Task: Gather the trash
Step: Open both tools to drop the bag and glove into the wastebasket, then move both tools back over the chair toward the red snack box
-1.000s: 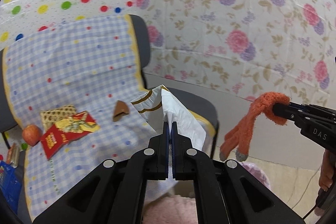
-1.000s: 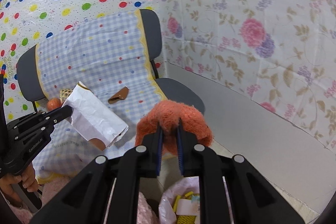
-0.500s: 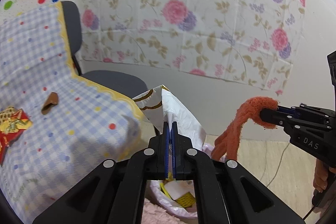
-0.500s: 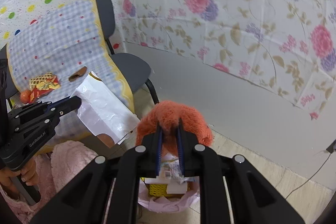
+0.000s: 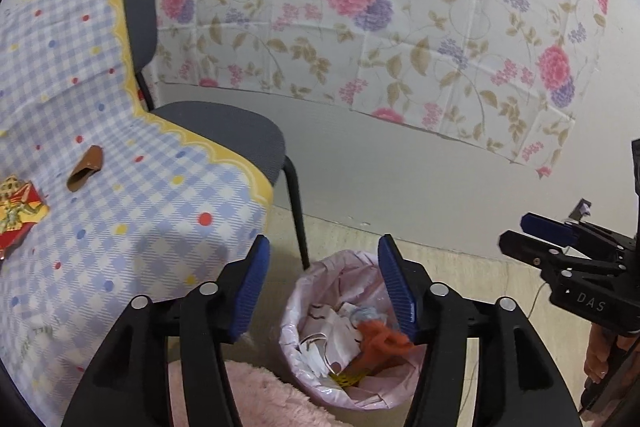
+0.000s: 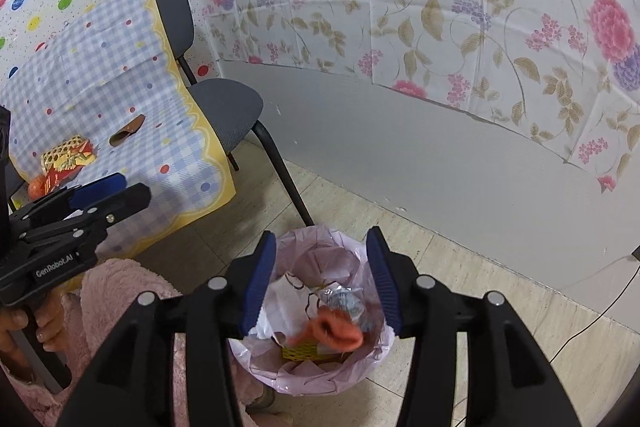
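Both jaws opening, empty: left gripper, right gripper, above lined bin holding orange glove. At ten o'clock, red wrapper on chair cloth: light, crinkly; pinch an edge.

Orange glove crumpled in my pink-lined bin, atop white wrapper. Brown scrap, red packet flat on checked cloth.
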A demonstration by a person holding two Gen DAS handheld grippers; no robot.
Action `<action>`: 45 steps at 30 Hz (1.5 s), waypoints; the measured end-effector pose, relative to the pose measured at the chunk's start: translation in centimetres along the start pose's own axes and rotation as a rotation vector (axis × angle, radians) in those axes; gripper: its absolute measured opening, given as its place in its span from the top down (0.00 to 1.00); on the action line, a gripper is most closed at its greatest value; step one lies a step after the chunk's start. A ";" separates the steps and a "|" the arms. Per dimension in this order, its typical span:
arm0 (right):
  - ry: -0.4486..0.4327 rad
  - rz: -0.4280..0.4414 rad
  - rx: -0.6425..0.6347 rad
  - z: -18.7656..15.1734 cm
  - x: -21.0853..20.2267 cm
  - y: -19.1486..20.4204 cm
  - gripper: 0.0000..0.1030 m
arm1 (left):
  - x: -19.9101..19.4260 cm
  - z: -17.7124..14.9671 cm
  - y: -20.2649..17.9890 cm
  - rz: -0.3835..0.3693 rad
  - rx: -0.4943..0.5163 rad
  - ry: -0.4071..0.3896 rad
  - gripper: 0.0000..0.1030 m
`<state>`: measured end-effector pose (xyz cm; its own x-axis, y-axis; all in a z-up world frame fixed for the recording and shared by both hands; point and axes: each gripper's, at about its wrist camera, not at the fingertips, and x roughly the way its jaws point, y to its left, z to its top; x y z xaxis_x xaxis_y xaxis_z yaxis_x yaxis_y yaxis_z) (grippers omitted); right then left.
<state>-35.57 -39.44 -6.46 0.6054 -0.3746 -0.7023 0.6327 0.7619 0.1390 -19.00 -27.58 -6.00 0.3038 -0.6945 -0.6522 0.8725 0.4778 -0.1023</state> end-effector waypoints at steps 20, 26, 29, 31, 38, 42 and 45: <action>-0.097 0.221 -0.224 5.7 0.5 12.6 0.54 | -8.9 -0.7 12.8 0.440 -0.188 -0.093 0.35; -0.118 0.269 -0.284 7.3 0.5 16.8 0.54 | -11.0 -1.2 16.3 0.511 -0.249 -0.118 0.35; -0.132 0.286 -0.306 8.0 0.4 18.4 0.54 | -11.7 -1.3 17.5 0.534 -0.266 -0.125 0.35; -0.139 0.298 -0.318 8.5 0.4 19.4 0.54 | -12.3 -1.3 18.2 0.550 -0.275 -0.130 0.35; -0.165 0.326 -0.357 9.7 0.2 22.1 0.54 | -13.6 -1.2 19.9 0.594 -0.290 -0.146 0.35; -0.169 0.340 -0.373 10.3 0.4 23.4 0.54 | -14.1 -1.3 20.7 0.608 -0.300 -0.153 0.35; -0.162 0.353 -0.383 10.7 1.1 24.4 0.54 | -14.3 -1.4 21.6 0.619 -0.313 -0.152 0.32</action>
<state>-14.35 -26.91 3.61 0.8351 -0.1148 -0.5381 0.1748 0.9827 0.0617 -5.03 -6.51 0.08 0.7782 -0.3017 -0.5508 0.3783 0.9253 0.0277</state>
